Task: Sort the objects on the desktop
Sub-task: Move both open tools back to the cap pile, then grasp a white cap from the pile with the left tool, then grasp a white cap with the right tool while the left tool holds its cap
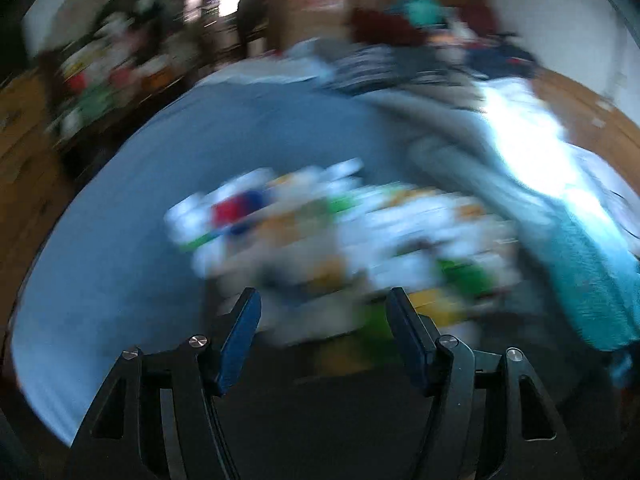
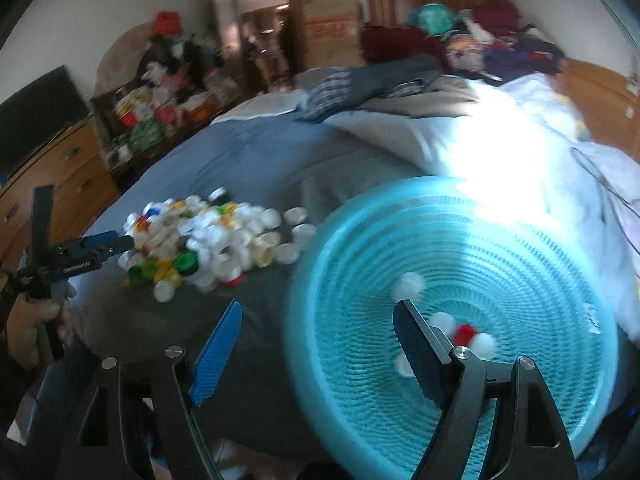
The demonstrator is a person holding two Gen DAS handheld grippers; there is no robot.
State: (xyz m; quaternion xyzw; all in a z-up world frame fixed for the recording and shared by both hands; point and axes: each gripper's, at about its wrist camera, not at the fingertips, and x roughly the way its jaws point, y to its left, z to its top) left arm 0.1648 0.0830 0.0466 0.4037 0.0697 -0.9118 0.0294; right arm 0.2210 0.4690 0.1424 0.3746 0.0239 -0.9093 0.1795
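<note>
**Bed and Room Condition**

Lying heaped on blue bed cover (image 2: pixel 248 152): bottle caps (image 2: pixel 200 236), beside turquoise basket (image 2: pixel 360 232) holding a few. Crowding shelves (image 2: pixel 152 116) and far bedding: clutter. Standing open, gripping nothing: left gripper (image 1: pixel 324 300) fingers, right gripper (image 2: pixel 318 312) fingers.

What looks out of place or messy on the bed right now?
The bottle caps lie in a loose heap straight on the blue bedcover, a few strays scattered at the heap's edge. Only a handful sit in the teal basket. Both claws are open and empty. Nothing looks damaged.
</note>
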